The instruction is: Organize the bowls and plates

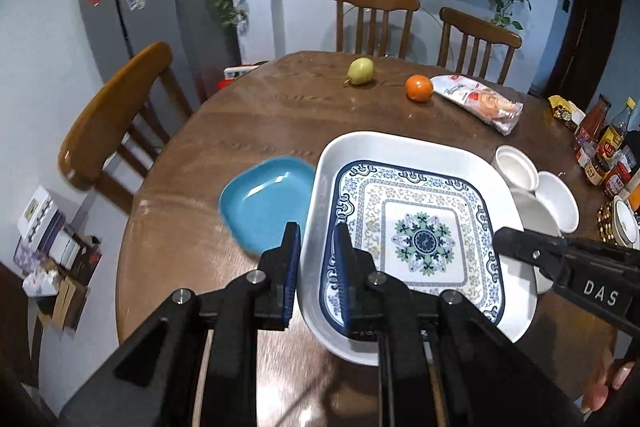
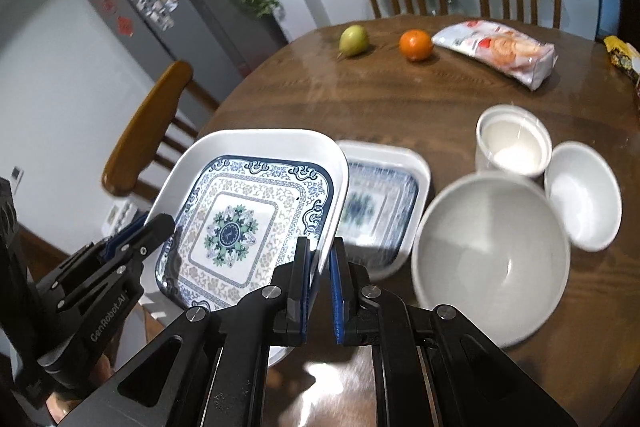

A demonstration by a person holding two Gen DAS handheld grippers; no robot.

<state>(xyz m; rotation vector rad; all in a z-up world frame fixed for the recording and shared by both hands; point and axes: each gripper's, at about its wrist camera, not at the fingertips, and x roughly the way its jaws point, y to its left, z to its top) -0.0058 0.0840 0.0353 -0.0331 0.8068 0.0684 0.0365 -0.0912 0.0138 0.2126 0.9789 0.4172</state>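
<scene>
Right wrist view gives us what the left one hides: a second patterned plate [image 2: 382,205] lying flat on the table [image 2: 360,99], partly under the raised patterned plate [image 2: 248,215], just beside a large white bowl [image 2: 492,259]. Only the left wrist view shows a blue plate [image 1: 266,201] near the raised one.

We see the left gripper [image 1: 316,267] pinching the plate's left rim and the right gripper [image 2: 320,267] pinching its right rim. Held above the table, the plate seems tilted, right edge higher; its long axis probably runs away from us, though the fisheye bends it.
</scene>
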